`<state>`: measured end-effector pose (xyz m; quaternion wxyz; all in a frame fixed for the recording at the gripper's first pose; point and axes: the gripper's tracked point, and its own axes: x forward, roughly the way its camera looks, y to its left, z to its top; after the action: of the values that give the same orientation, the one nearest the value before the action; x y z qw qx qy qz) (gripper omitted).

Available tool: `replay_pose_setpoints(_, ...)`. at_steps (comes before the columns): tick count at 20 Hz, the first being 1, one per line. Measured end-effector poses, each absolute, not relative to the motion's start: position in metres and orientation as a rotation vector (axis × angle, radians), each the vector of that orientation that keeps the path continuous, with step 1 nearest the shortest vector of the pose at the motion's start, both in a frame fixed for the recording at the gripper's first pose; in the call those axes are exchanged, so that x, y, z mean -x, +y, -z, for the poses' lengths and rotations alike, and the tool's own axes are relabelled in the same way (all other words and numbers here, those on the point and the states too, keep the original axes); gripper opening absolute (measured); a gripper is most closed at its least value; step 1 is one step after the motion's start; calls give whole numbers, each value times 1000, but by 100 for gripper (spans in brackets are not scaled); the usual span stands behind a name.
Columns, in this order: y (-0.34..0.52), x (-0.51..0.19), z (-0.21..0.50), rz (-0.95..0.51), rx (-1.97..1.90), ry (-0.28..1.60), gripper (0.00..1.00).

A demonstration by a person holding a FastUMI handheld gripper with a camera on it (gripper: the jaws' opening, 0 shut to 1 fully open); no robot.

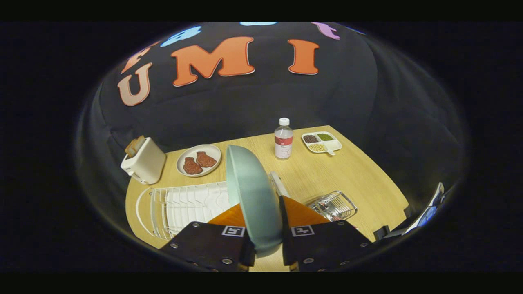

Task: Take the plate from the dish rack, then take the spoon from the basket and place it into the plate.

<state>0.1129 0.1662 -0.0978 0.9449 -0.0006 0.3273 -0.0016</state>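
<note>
**Plate gripped on edge, held above the bench**

Gripper [264,245]: jaws closed down to the thickness of the plate's rim, 1 finger pressing each face. Plate [251,196] is pale green and stands on edge between the fingers, rising ahead of them. Judged: an edge-on hold fits how a plate sits in rack slots, so it comes out without tilting.

Dish rack [184,206]: white wire, lying on the bench [327,175] just ahead and to the left of the fingers, below the plate. Plate looks clear of the slots, though its lower rim is hidden by the fingers, so contact cannot be ruled out.

Basket [335,205]: small wire one, just ahead to the right. Spoon not resolvable inside it.

Beyond: toaster [144,162], dish of meat [198,160], bottle [283,139], divided tray [322,142].

Judged next: lay the plate flat on bare bench, since the jaws must be free for the spoon.
</note>
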Motion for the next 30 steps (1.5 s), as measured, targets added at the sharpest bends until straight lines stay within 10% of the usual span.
replay_pose_setpoints(30,186,94,284,-273,-891,966,25)
